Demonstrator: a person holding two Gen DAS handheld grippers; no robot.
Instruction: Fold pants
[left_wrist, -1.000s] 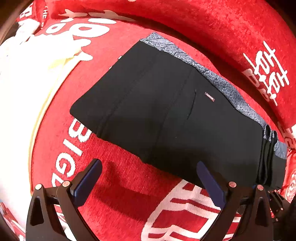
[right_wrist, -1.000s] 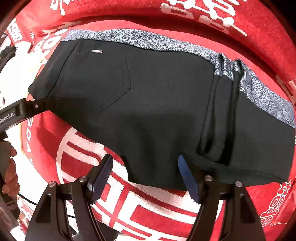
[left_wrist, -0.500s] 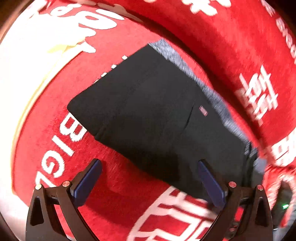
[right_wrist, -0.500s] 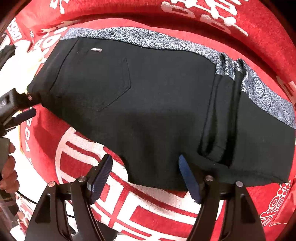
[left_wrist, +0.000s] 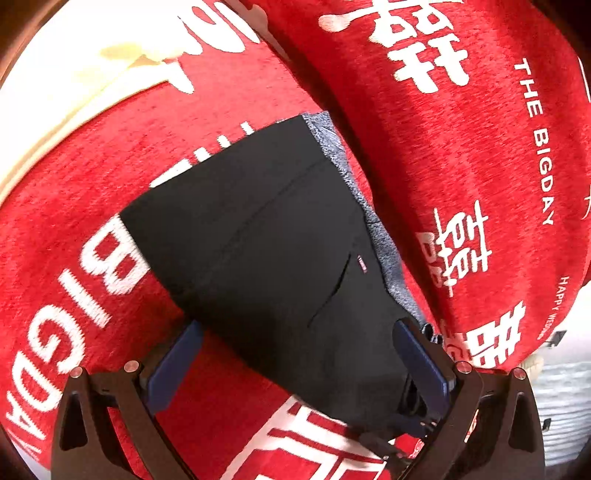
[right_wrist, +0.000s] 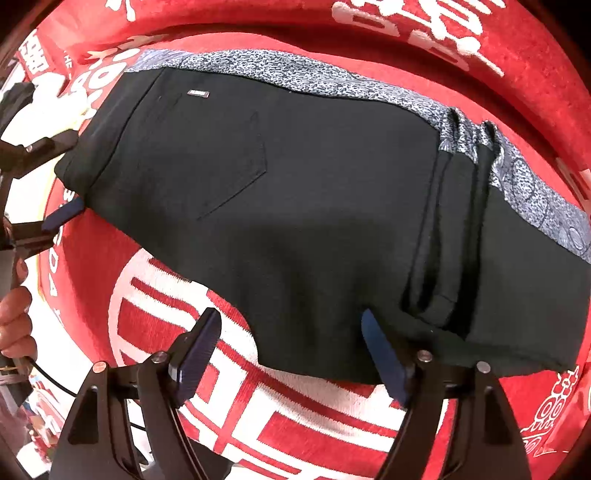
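Note:
The black pants (right_wrist: 303, 192) lie folded flat on a red cloth, back pocket up, with folded leg ends stacked at the right (right_wrist: 454, 236). A grey patterned cloth (right_wrist: 332, 81) shows along their far edge. My right gripper (right_wrist: 291, 350) points down over the near edge; its jaws are opening, and the hem lies loose between the fingers without being pinched. My left gripper (left_wrist: 299, 350) is open at the pants' (left_wrist: 280, 240) left end, with the near edge between its blue pads. In the right wrist view the left gripper (right_wrist: 75, 171) straddles that end.
The red cloth (left_wrist: 92, 192) with white lettering covers the whole seat. A red cushion (left_wrist: 461, 147) rises right behind the pants. White fabric (left_wrist: 55, 74) lies at the far left. A hand (right_wrist: 14, 321) holds the left gripper's handle.
The left gripper has rolled and shifted, so the pants now lie slanted and closer between its fingers. It has come up against the pants' left end. The right gripper's fingers stand slightly wider.

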